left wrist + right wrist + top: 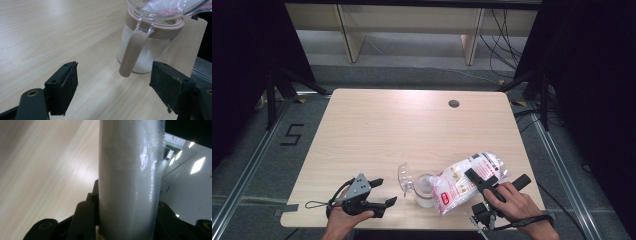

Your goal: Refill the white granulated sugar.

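- A bag [464, 182] of white grains is clamped in the right claw [479, 182] near the bench's [412, 130] front edge, toward the right corner, and is tilted so its lower end sits over the jar [424, 192].
- The jar stands at the front edge, about mid-bench, with its clear lid [404, 177] hinged up and white fill already inside.
- The left claw [379, 192] is held wide and empty just beside the jar, touching nothing.
- Grains could be spilled onto the bench if the bag's mouth is shifted off the rim.
- The jar is not steadied, so it could be pushed or tipped by the bag's weight.
- The lid could be knocked shut by the bag.
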Demonstrator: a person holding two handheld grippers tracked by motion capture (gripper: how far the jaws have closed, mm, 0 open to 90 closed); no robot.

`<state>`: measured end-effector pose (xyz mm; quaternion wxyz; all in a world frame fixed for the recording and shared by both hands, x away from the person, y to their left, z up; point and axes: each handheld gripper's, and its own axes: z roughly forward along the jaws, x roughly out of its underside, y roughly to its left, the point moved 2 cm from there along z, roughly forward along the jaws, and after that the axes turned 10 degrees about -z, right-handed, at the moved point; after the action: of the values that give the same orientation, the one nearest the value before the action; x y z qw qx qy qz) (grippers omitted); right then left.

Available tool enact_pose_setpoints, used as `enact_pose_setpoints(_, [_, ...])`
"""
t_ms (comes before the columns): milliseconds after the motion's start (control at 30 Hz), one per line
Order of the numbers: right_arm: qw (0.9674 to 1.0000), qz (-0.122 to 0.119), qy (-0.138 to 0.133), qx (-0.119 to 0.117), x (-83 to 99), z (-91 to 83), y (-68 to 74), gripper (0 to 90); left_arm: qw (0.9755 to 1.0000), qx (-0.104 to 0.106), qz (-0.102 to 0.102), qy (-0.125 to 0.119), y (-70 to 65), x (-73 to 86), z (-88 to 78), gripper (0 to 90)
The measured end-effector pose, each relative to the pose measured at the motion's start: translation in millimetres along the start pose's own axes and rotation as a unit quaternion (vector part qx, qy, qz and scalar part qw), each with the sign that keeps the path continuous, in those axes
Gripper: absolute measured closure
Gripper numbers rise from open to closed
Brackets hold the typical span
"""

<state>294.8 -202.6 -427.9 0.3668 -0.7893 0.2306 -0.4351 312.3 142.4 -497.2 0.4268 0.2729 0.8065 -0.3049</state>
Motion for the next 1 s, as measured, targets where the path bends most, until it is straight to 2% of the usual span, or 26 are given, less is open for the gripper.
enact_pose_setpoints(400, [1.0000,-0.006,0.005,-0.006,0.2,1.5,0.2,69.8,1.0000,0.000,0.000,0.000,-0.1,-0.1,0.0,21.7])
enact_pose_setpoints(500, [0.9999,0.003,0.014,-0.009,0.0,0.5,2.1,70.0,1.0000,0.000,0.000,0.000,0.0,-0.1,0.0,21.7])
enact_pose_setpoints(900, [0.9998,-0.005,0.017,-0.007,-0.6,0.0,1.3,70.1,1.0000,0.000,0.000,-0.001,0.0,-0.2,-0.1,21.7])
enact_pose_setpoints(1000, [0.9997,-0.014,0.020,-0.004,-1.1,-1.6,-0.8,70.3,1.0000,0.000,0.000,-0.001,0.0,-0.2,0.0,21.7])
